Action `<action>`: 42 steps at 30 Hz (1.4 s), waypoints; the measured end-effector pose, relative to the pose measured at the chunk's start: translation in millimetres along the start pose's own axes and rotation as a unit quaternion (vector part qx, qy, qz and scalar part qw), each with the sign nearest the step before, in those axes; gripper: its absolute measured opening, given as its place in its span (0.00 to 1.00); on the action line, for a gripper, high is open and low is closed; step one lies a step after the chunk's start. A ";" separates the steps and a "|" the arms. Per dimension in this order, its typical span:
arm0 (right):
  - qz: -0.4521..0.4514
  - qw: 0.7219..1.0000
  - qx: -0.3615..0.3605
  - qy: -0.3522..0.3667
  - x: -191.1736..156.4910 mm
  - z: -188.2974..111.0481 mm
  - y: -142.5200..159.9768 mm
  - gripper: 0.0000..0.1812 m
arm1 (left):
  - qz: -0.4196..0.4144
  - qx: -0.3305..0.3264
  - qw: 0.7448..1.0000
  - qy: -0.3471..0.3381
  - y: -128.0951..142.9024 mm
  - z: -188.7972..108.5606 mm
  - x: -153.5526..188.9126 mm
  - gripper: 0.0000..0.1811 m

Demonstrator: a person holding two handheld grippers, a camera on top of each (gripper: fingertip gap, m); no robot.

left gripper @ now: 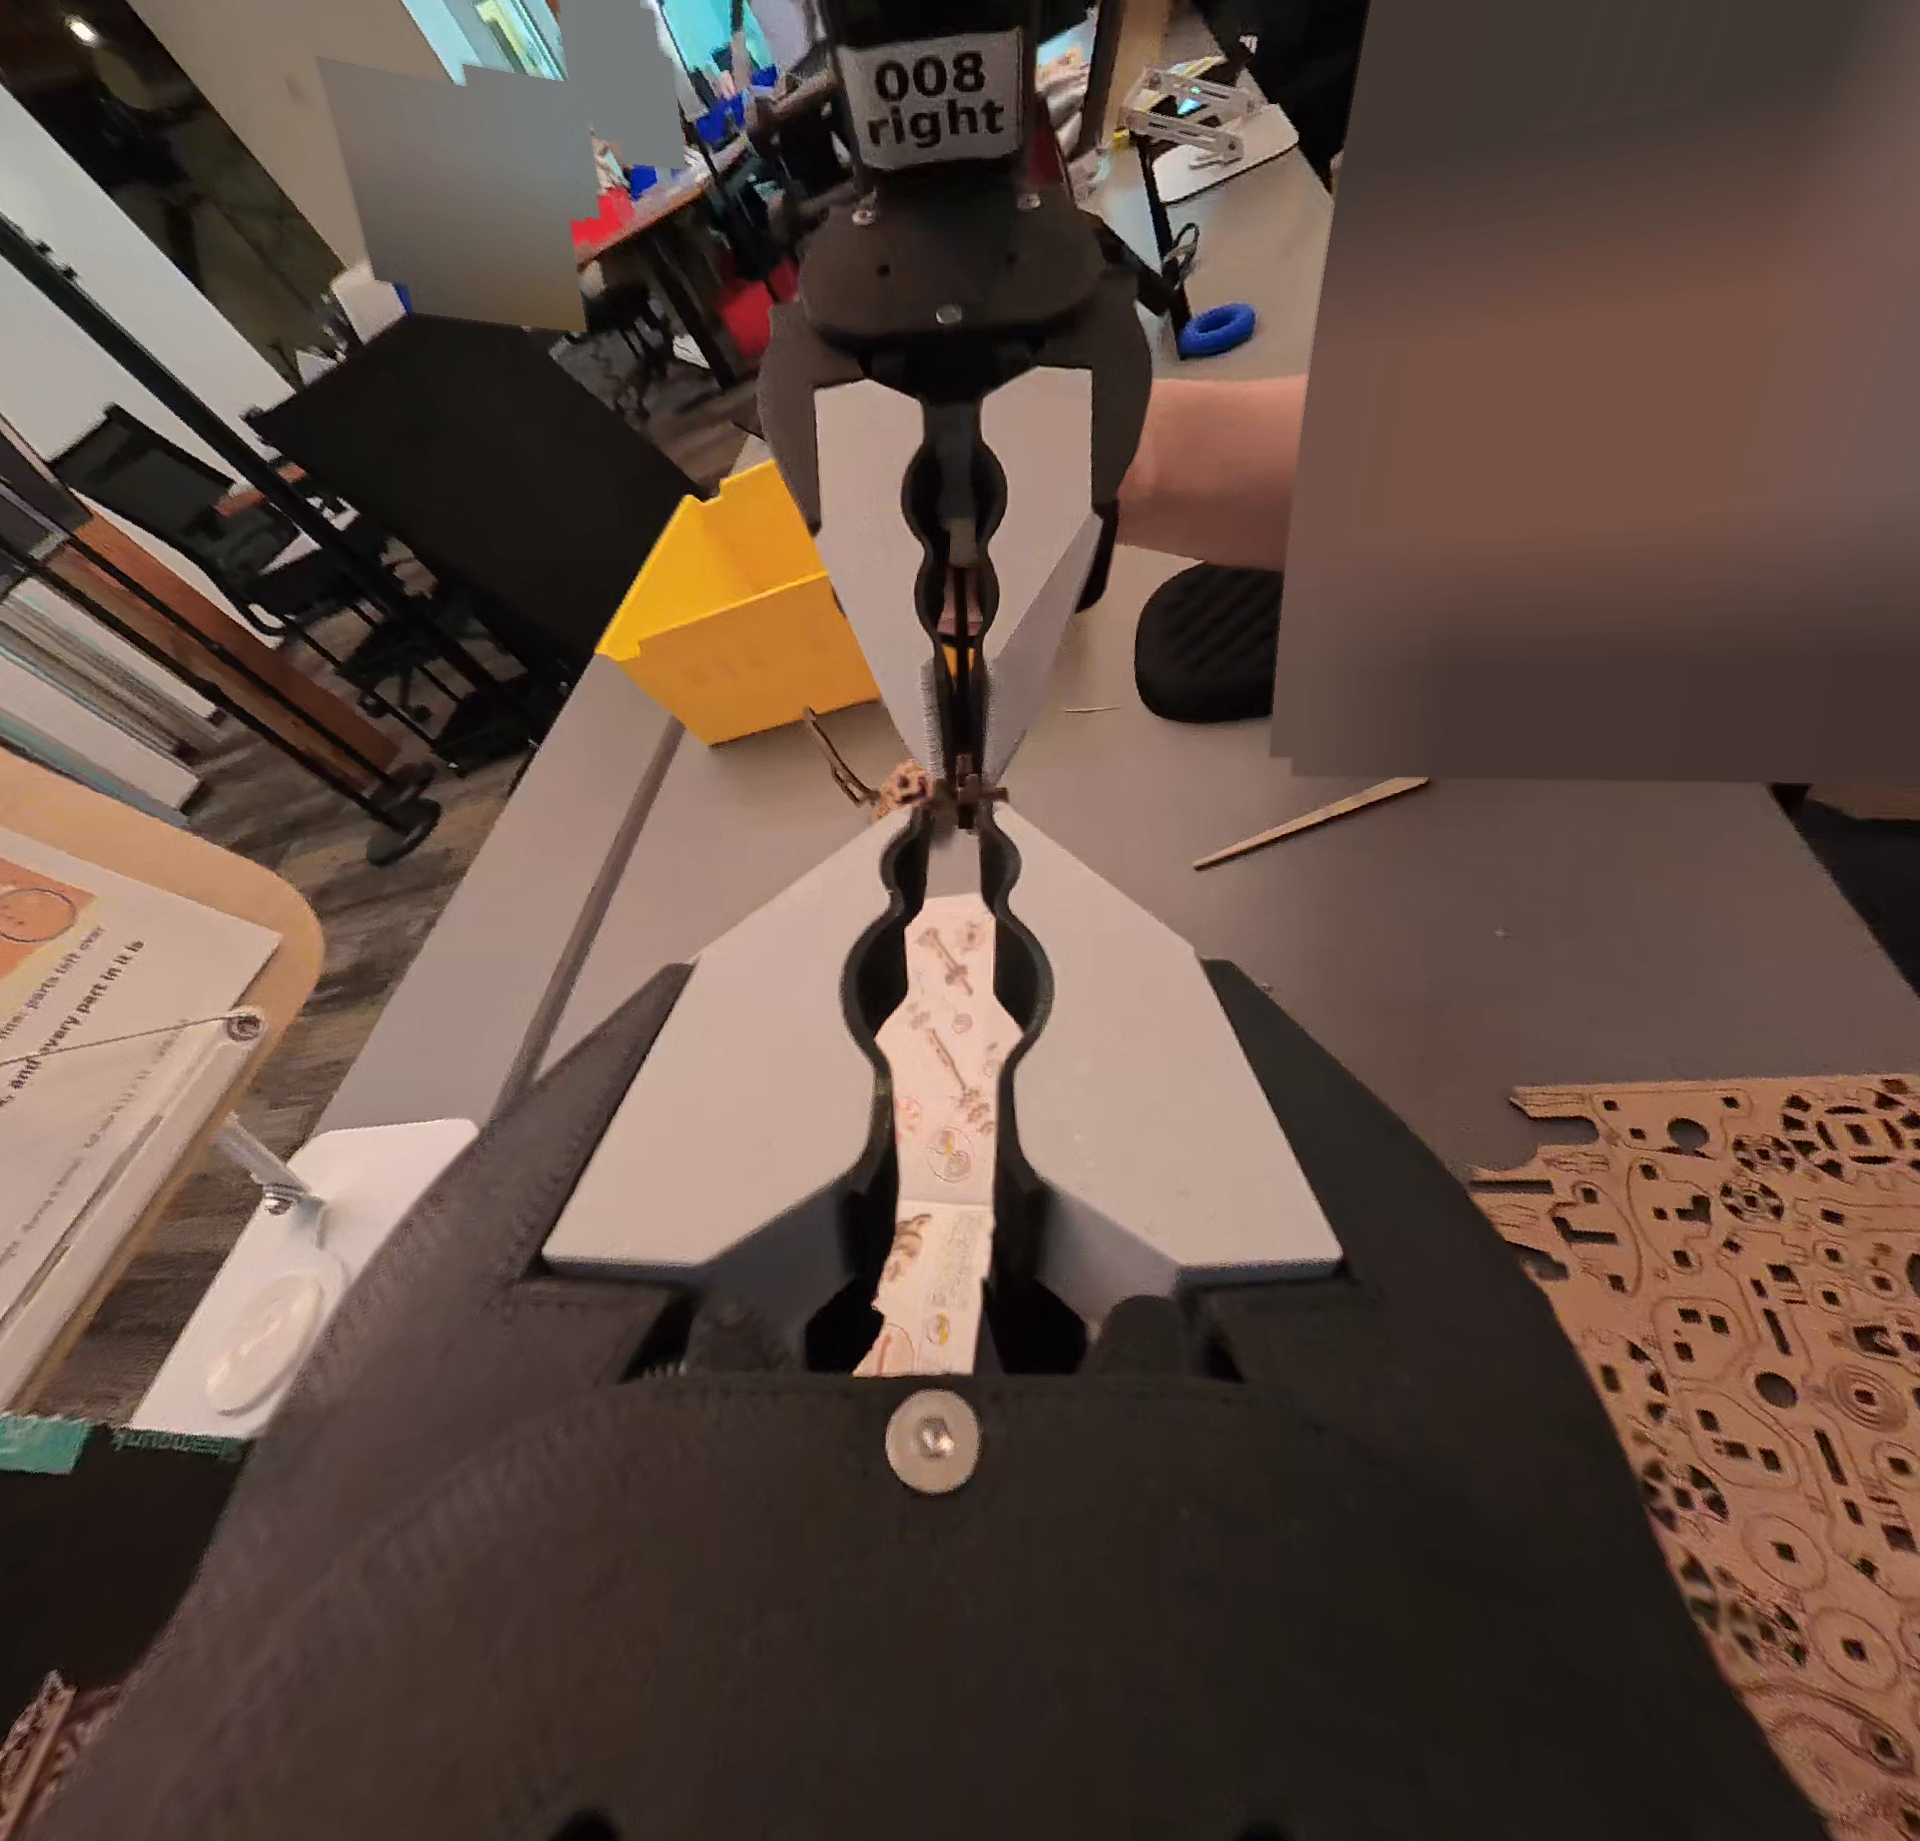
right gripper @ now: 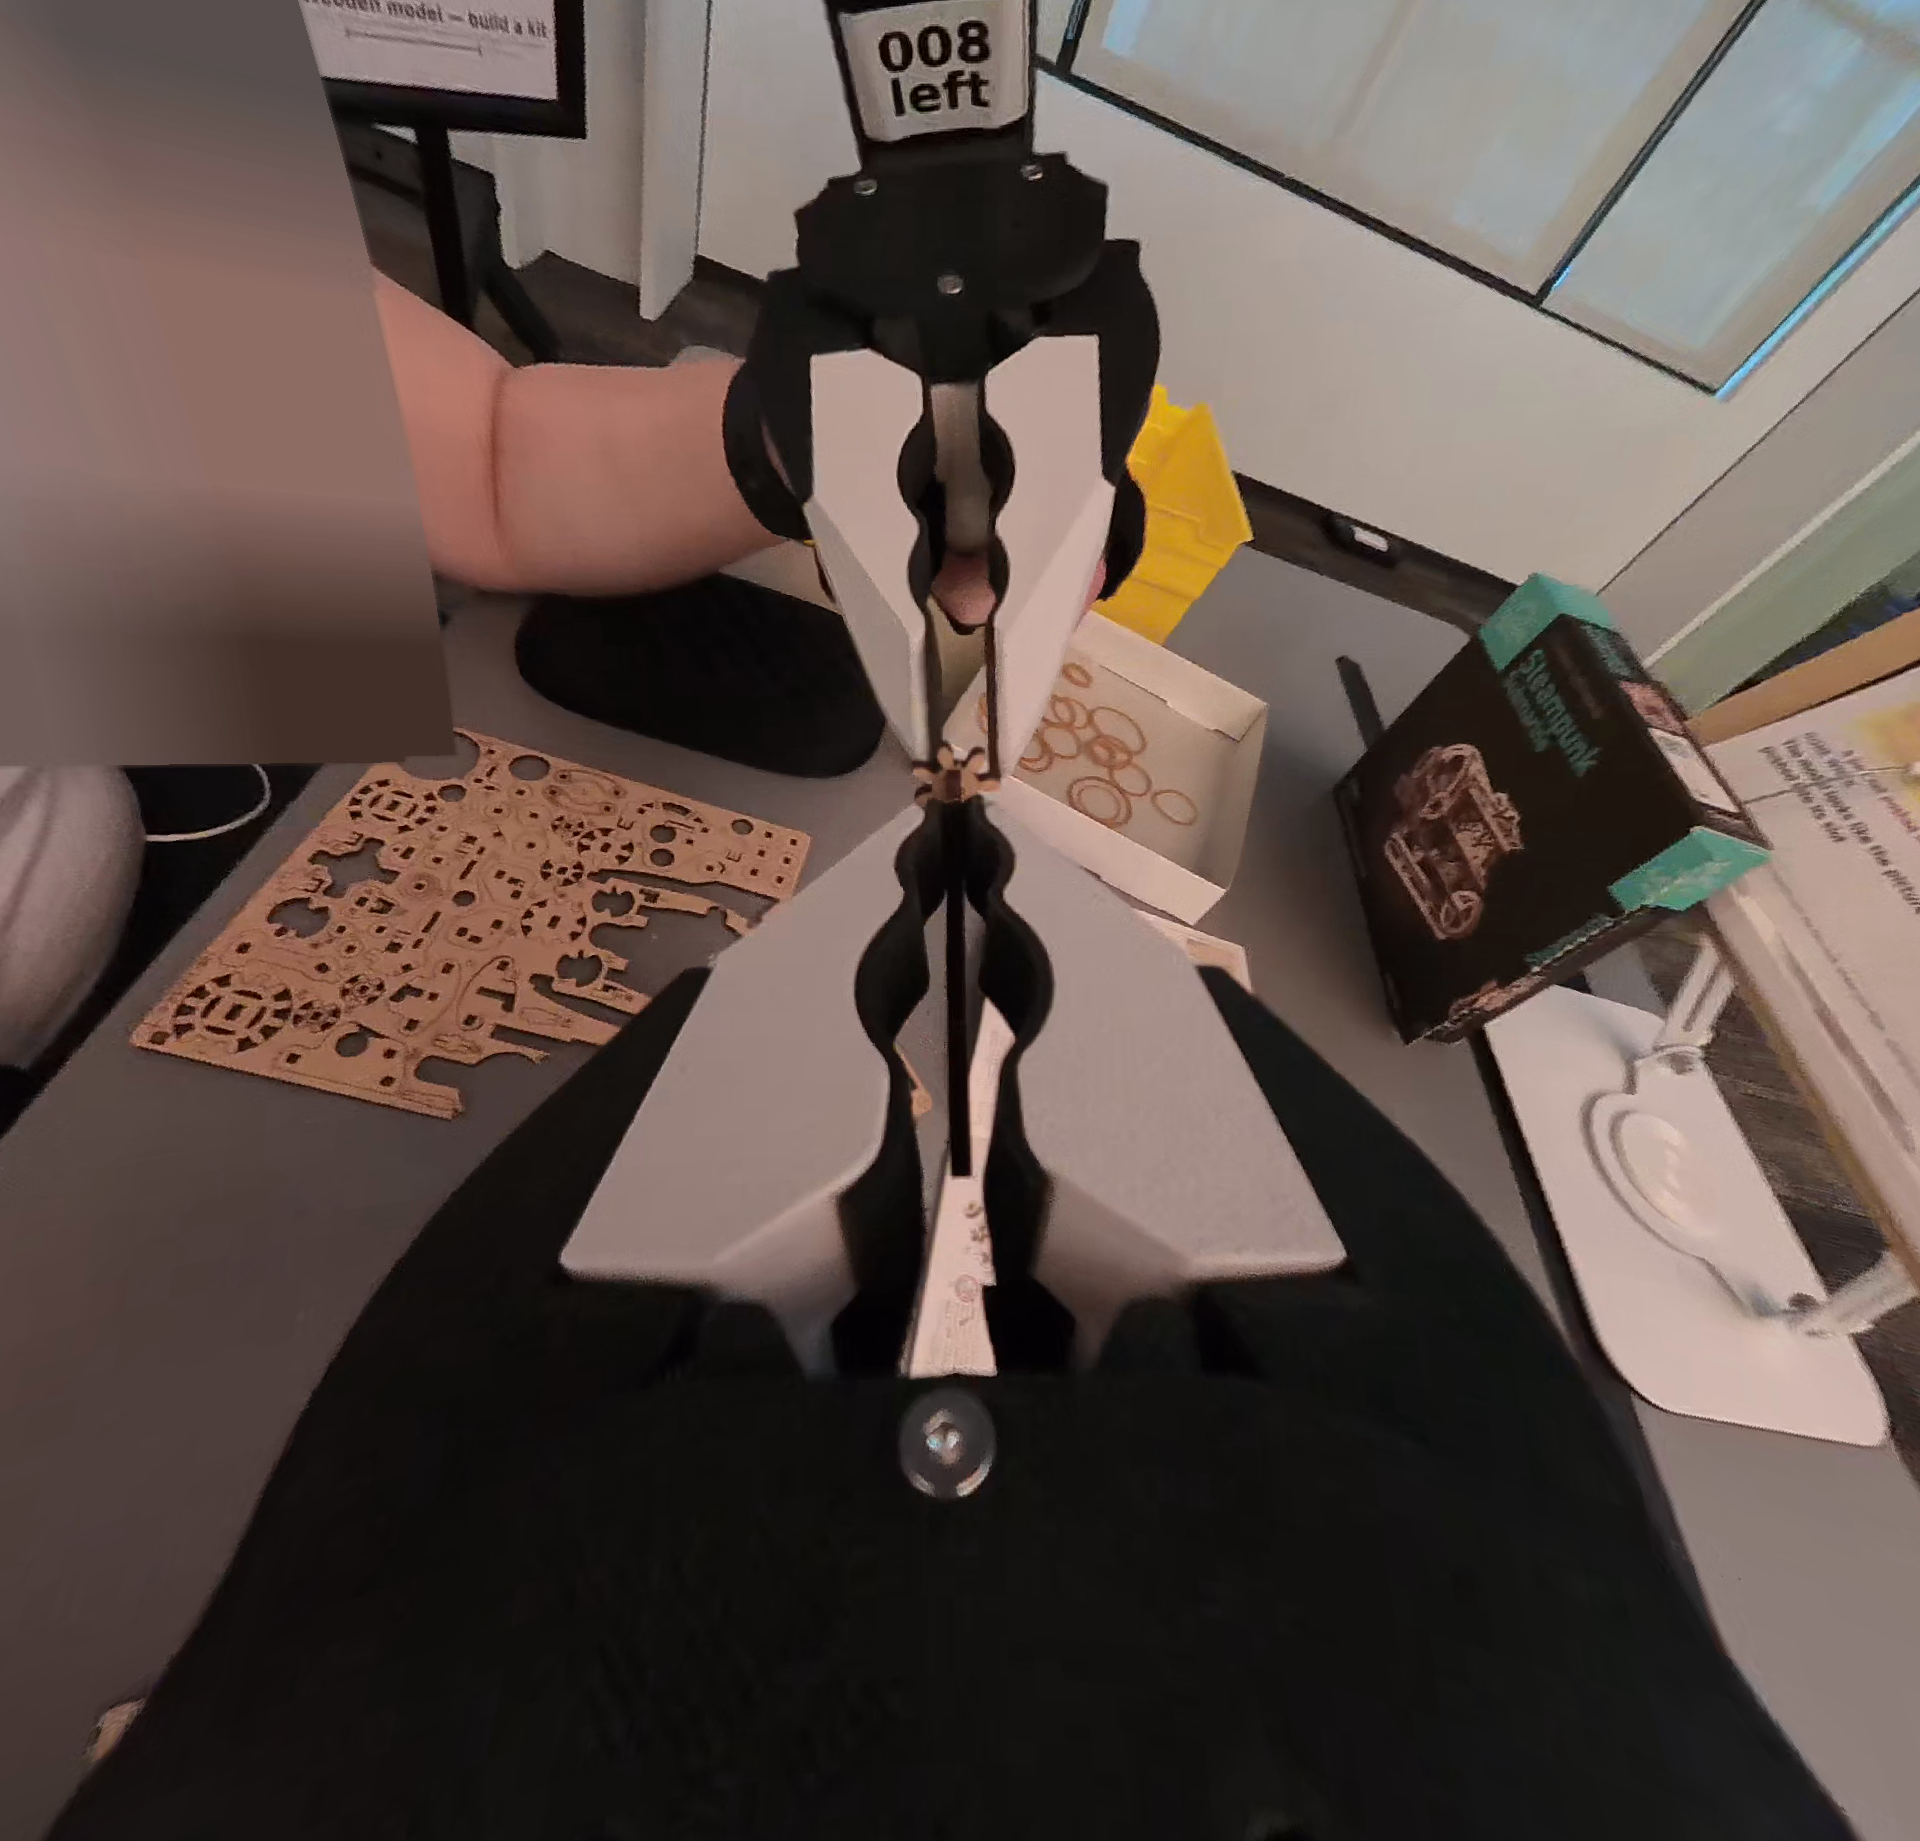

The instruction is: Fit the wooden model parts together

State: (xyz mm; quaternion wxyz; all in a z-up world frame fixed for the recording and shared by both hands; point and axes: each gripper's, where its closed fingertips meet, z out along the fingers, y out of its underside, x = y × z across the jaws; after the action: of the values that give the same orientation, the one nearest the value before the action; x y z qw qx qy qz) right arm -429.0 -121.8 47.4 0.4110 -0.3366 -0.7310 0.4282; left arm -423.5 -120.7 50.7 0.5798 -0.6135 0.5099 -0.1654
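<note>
My two grippers meet tip to tip above the grey table. My left gripper is shut on a small gear-like wooden part, which also shows in the right wrist view. My right gripper is shut on a thin flat wooden piece, seen edge-on as a dark strip between its fingers. In the left wrist view the right gripper comes down from above with that strip. The two parts touch at the tips. The left gripper shows far off in the right wrist view.
A punched-out wooden parts sheet lies flat. A yellow bin, a black wrist rest, a white box of rubber rings, the kit box and a wooden stick are around. An instruction sheet lies below. Left and right tips are no more than a few centimetres apart.
</note>
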 end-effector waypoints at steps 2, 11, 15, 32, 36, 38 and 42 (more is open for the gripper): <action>-0.008 1.000 0.013 0.005 0.1 -2.9 -4.0 0.01 | 0.000 0.018 1.000 -0.001 -5.6 -0.6 0.3 0.03; -0.009 1.000 0.018 0.005 -0.7 -3.4 -6.8 0.01 | 0.002 0.025 1.000 0.008 -7.5 -0.8 3.9 0.01; -0.015 1.000 -0.002 0.002 -3.0 -2.5 -2.4 0.01 | 0.002 0.012 1.000 0.012 -3.8 1.3 6.7 0.01; -0.006 1.000 -0.009 -0.009 -5.0 8.9 3.8 0.01 | 0.027 0.001 1.000 0.014 -2.8 -0.1 8.7 0.00; 0.002 1.000 0.019 -0.007 -2.7 4.7 -3.3 0.02 | 0.030 0.024 0.999 0.002 -11.1 -6.4 4.0 0.00; 0.008 0.999 0.037 -0.005 0.4 0.3 -6.1 0.04 | 0.017 0.057 0.998 -0.008 -20.6 -13.8 -2.1 0.00; 0.022 0.994 0.108 -0.004 4.5 -9.3 -22.8 0.08 | -0.015 0.110 0.994 -0.011 -33.1 -25.1 -10.5 0.00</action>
State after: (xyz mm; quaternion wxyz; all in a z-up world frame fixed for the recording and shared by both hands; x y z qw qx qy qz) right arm -425.9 -124.0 72.1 0.4326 -0.3049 -0.6745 0.5147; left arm -433.5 -132.1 90.7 0.6467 -0.5559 0.4727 -0.2221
